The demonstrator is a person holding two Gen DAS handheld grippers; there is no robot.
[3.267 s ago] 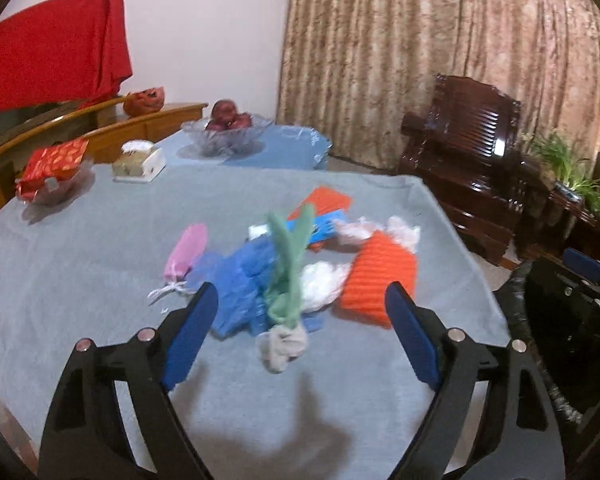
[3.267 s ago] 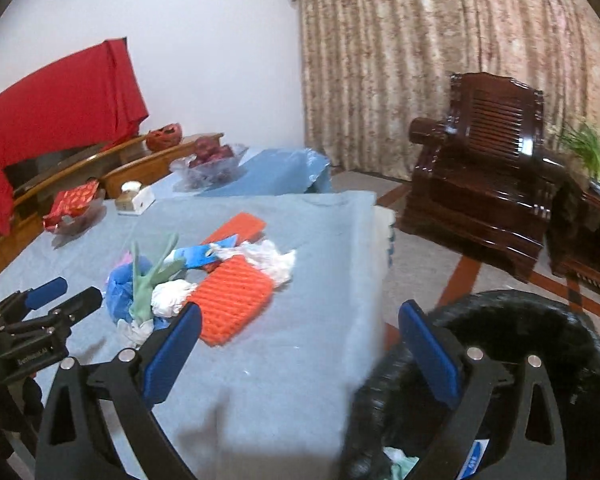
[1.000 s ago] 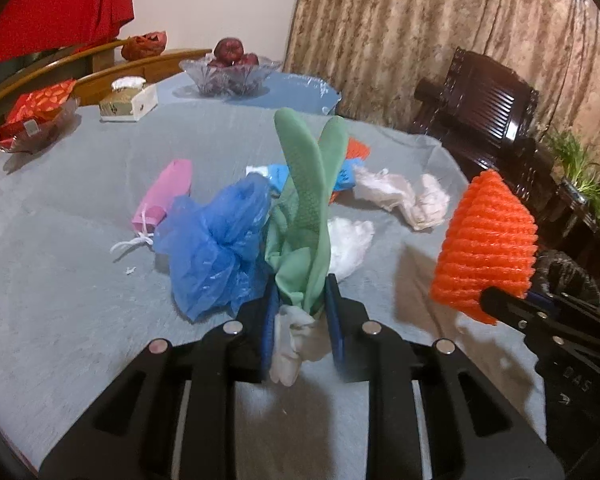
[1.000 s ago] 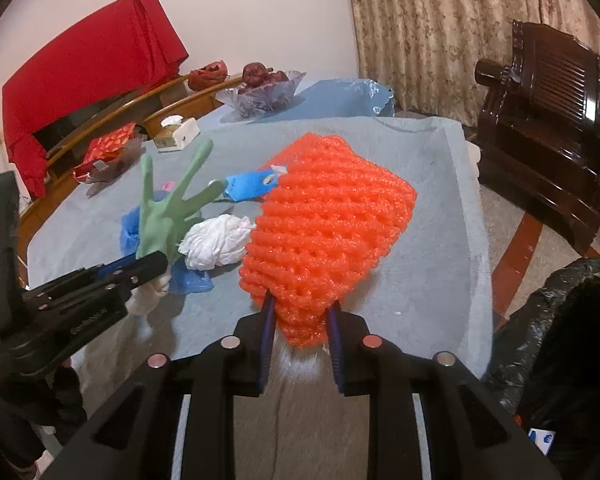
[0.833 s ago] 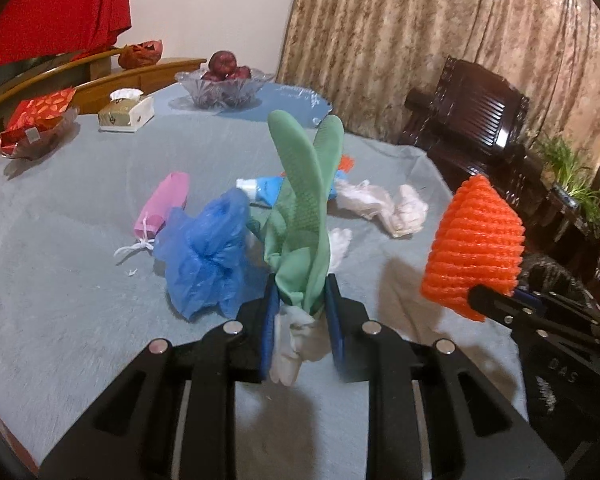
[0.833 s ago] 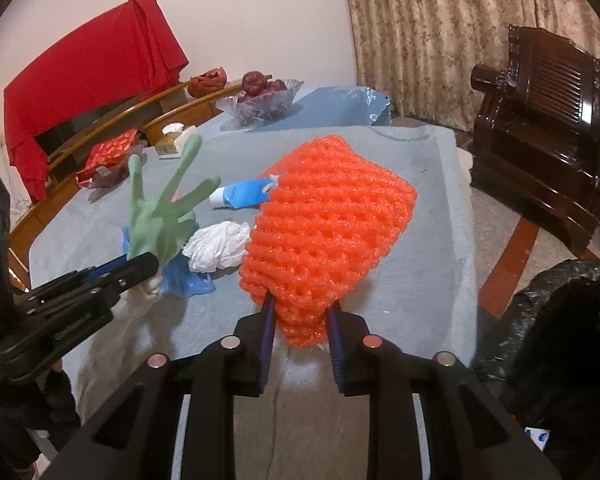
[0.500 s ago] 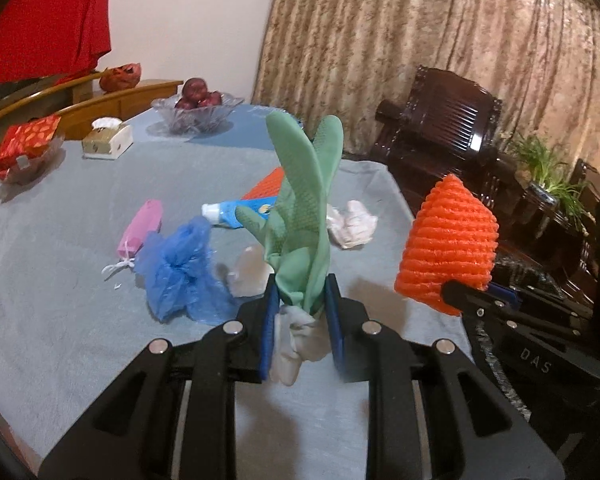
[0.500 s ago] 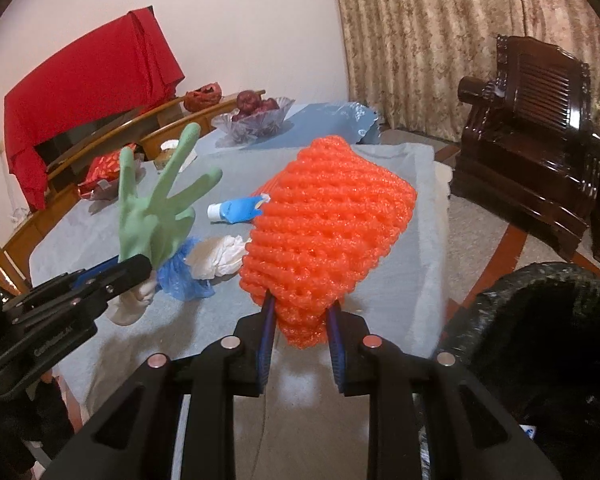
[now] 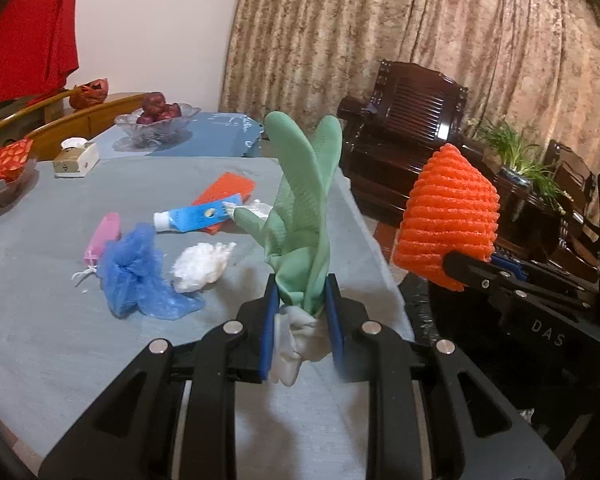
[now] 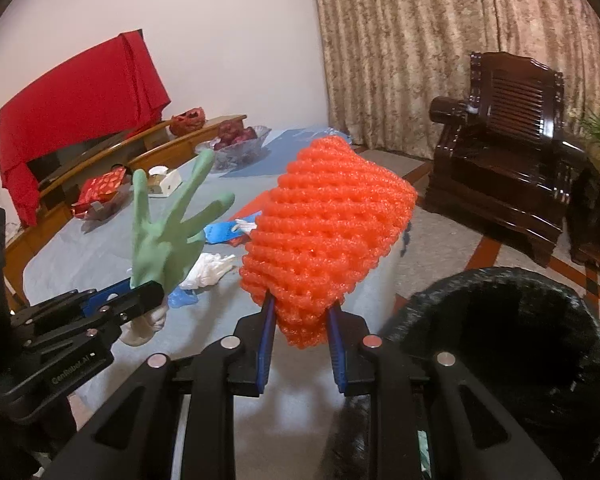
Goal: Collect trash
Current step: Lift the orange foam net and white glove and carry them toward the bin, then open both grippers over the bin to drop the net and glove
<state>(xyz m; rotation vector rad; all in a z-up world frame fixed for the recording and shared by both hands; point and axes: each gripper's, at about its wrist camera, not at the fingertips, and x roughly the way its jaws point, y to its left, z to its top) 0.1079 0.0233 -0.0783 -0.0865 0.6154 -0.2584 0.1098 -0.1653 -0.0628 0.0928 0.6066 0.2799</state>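
Note:
My left gripper (image 9: 301, 312) is shut on a green rubber glove (image 9: 306, 216), held upright above the grey table (image 9: 40, 320); it also shows in the right wrist view (image 10: 168, 236). My right gripper (image 10: 300, 336) is shut on an orange foam net (image 10: 328, 236), held up near the table's right edge, beside a black-lined trash bin (image 10: 512, 344). The net also shows in the left wrist view (image 9: 448, 216). On the table lie a blue plastic bag (image 9: 136, 276), a white wad (image 9: 202, 266), a blue tube (image 9: 198, 216), a pink packet (image 9: 102, 236) and an orange flat piece (image 9: 224, 190).
At the table's far side stand a glass fruit bowl (image 9: 156, 120), a small box (image 9: 76, 158) and a red packet in a dish (image 9: 4, 164). A dark wooden armchair (image 10: 512, 148) and a potted plant (image 9: 520, 156) stand to the right. Curtains hang behind.
Both grippers closed on their items, lifted them off the table and carried them right, toward the bin. The bin now fills more of the right wrist view.

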